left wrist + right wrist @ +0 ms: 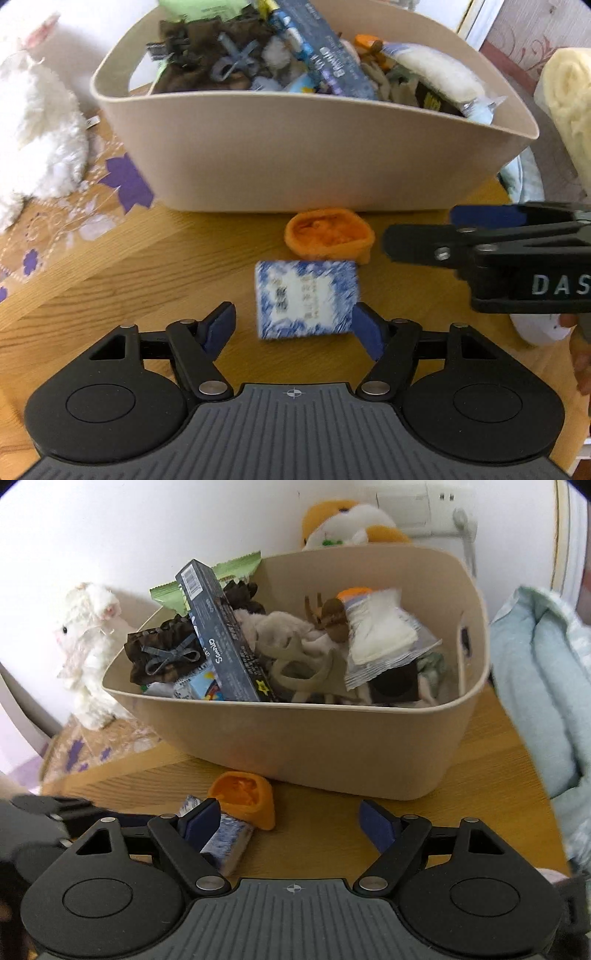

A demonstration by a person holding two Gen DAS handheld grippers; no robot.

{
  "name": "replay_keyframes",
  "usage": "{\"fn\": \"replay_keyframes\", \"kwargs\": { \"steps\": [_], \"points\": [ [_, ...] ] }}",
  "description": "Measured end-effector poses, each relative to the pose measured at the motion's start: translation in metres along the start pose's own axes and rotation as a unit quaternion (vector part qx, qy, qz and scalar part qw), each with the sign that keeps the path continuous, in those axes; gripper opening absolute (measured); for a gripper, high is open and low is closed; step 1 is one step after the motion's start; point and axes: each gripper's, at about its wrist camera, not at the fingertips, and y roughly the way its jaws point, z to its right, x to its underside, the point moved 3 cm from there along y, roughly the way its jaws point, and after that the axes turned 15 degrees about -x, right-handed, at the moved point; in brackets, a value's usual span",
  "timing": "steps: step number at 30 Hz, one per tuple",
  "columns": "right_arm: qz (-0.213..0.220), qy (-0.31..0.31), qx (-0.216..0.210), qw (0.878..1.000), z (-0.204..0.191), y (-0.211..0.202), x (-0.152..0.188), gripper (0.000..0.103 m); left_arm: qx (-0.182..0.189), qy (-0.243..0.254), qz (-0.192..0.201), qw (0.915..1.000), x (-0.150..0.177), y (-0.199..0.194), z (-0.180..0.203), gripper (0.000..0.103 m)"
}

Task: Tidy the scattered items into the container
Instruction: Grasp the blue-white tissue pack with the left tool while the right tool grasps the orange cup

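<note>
The left gripper [293, 325] hung over the blue-and-white packet [306, 299] on the desk [129, 288], jaws apart and empty. The right gripper [286, 821], jaws also apart, hovered beside the orange item [245, 797], which lay just before the beige container [314, 746].

Beige container [295, 155], orange cup [328, 232], blue-and-white patterned packet [306, 299] (speckled border), honey-brown table [147, 266]

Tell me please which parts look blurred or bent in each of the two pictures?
Left wrist view: the blue-white packet and the bin's contents are smeared by motion; the fisheye curves the bin's rim. Right wrist view: sharper overall, but the packet is soft and the edges bend strongly.
</note>
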Motion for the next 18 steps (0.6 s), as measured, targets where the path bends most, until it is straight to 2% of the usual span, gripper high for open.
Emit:
{"fn": "replay_keyframes", "kwargs": {
  "steps": [3,6,9,18],
  "points": [
    [-0.009,0.013,-0.009,1.0,0.002,0.008,-0.004,0.084,-0.005,-0.001,0.006,1.0,-0.004,0.007,0.006,0.076],
    [-0.013,0.018,-0.008,1.0,0.003,0.013,-0.007,0.084,-0.005,-0.008,-0.005,0.9999,-0.005,0.014,0.008,0.076],
    [-0.012,0.026,-0.011,1.0,0.004,0.014,-0.009,0.084,-0.033,0.001,0.006,0.9995,-0.004,0.018,0.008,0.076],
    [-0.018,0.025,-0.008,0.999,-0.003,0.035,-0.011,0.084,-0.071,-0.039,-0.005,0.9967,-0.002,0.027,-0.035,0.076]
  ]
}}
